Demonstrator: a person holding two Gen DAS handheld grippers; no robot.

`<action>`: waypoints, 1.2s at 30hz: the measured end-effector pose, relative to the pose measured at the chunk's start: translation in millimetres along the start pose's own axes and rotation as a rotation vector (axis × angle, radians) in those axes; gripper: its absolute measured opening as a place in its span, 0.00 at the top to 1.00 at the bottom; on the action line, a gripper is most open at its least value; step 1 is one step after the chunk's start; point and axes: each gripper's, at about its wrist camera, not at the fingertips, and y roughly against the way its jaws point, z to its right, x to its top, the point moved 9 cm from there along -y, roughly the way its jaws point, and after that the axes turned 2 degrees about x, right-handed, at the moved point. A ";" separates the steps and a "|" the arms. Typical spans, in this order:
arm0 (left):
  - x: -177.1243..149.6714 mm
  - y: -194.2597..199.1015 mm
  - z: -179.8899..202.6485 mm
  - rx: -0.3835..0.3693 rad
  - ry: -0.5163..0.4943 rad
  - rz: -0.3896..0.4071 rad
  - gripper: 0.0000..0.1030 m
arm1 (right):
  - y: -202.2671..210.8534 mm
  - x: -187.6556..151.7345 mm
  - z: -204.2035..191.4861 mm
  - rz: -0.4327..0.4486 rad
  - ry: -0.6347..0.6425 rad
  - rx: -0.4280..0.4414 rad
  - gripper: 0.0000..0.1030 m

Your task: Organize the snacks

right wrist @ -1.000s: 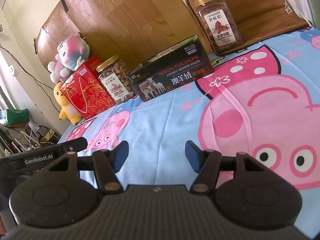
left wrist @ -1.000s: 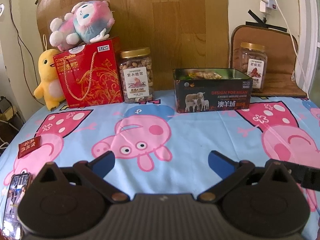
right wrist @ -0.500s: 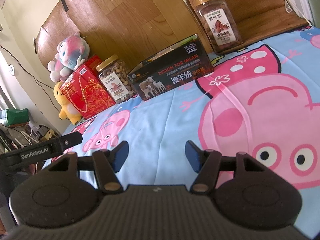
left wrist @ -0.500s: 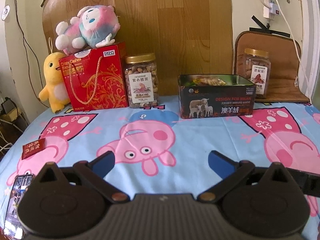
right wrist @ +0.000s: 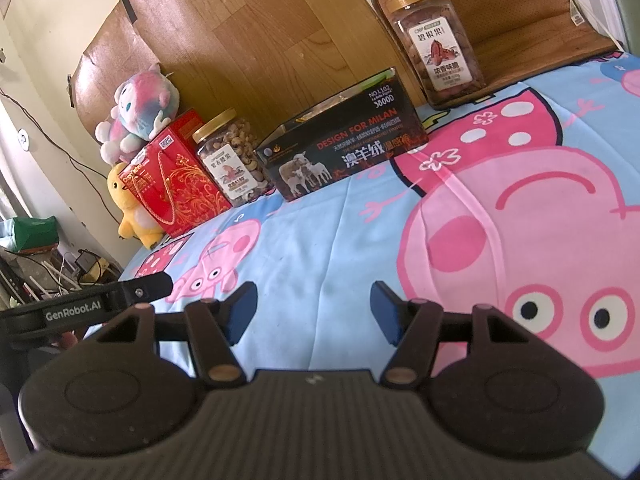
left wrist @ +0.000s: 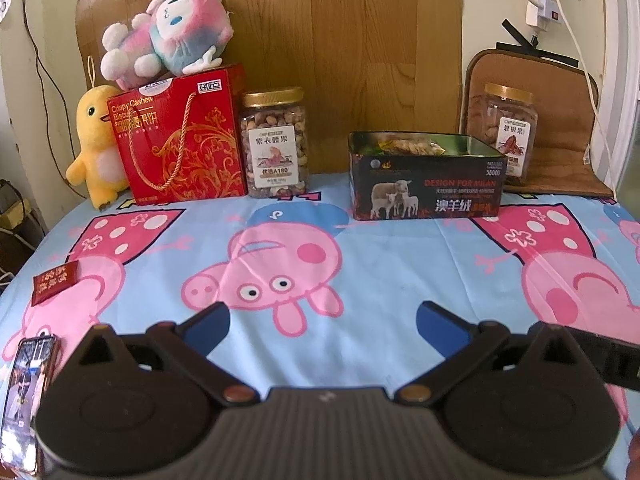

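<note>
Inside, the open tin (left wrist: 424, 190) holds snack packets (left wrist: 412, 146).

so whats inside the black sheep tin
The open black tin holds at least one snack packet poking above its rim; whatever lies deeper is hidden by the tin's walls.

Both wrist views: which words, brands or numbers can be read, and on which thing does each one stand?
"Crispy Cashew": red gift box.
"A180": cashew jar label.
"DESIGN FOR MILAN", "NO.L102", "3800D": black tin.
"GenRobot.AI": left gripper arm.
Pecan jar: Chinese characters only; small print blurred.
</note>
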 end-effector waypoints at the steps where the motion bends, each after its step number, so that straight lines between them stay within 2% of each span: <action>1: -0.3 -0.3 0.1 -0.003 0.000 -0.003 0.00 | 0.0 -0.1 0.0 0.000 0.000 0.000 0.37; 15: 0.6 0.3 1.4 -0.009 -0.012 -0.003 0.00 | 0.3 -0.2 -0.3 0.001 0.001 -0.001 0.37; 24: -2.8 -7.3 5.6 -0.023 -0.022 -0.052 0.00 | 2.1 1.1 -1.8 0.007 0.008 0.000 0.37; 36: -1.4 -6.9 13.9 -0.025 -0.048 -0.054 0.00 | 6.7 6.8 -5.3 0.032 0.027 0.000 0.37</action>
